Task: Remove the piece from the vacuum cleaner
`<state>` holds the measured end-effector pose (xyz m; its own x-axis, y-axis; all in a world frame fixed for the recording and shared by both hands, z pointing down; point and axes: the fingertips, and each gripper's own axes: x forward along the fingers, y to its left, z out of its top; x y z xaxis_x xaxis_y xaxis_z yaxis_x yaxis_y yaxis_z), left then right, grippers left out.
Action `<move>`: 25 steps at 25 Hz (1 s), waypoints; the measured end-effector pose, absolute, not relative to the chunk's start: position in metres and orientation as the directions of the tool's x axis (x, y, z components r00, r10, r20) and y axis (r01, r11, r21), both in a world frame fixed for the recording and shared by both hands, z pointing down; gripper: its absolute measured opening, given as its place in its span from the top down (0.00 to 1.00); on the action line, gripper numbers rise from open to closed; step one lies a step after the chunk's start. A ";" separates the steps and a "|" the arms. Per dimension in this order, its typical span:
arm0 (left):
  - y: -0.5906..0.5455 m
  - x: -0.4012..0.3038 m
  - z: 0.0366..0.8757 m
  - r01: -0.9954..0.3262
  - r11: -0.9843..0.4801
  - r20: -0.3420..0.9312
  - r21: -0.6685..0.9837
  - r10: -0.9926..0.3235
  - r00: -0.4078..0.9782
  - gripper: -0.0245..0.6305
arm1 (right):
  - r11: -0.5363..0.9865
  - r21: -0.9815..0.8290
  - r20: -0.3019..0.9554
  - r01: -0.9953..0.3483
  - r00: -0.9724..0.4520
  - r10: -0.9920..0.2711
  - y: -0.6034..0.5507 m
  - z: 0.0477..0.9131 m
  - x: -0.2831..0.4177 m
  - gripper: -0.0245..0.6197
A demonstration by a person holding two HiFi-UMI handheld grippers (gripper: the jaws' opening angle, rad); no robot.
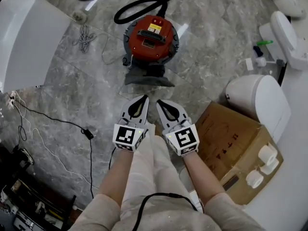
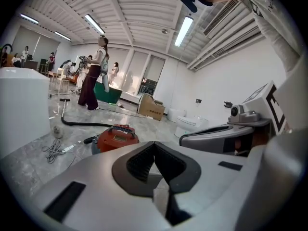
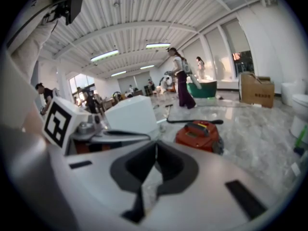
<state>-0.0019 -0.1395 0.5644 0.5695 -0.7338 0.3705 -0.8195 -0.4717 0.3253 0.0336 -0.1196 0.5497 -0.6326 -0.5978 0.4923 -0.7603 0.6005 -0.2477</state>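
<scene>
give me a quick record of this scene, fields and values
vacuum cleaner: red, round, on the marble floor
hose: black, curls away behind the vacuum
grey piece: at the vacuum's near side; cannot tell if attached
left gripper: fingers together, empty
right gripper: fingers together, empty
gripper position: side by side, short of the vacuum
cardboard box: to the person's right
task: not yet begun
</scene>
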 end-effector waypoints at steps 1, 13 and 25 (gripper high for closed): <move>-0.142 -0.002 0.570 -0.820 -0.468 0.373 0.330 -0.733 0.569 0.93 | 0.601 -0.248 0.497 -0.760 -0.632 -0.594 -0.122 0.556 0.033 0.94; -0.167 -0.011 0.628 -0.809 -0.475 0.394 0.347 -0.709 0.585 0.93 | 0.594 -0.257 0.533 -0.763 -0.624 -0.571 -0.152 0.619 0.019 0.94; -0.186 -0.010 0.670 -0.774 -0.501 0.410 0.387 -0.658 0.631 0.93 | 0.557 -0.295 0.559 -0.777 -0.613 -0.559 -0.167 0.667 0.011 0.94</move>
<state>-0.0098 -0.1856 0.6704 0.6313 -0.6581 0.4104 -0.7740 -0.5013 0.3867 0.0111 -0.1668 0.6672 -0.6127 -0.5587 0.5590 -0.7766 0.5568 -0.2947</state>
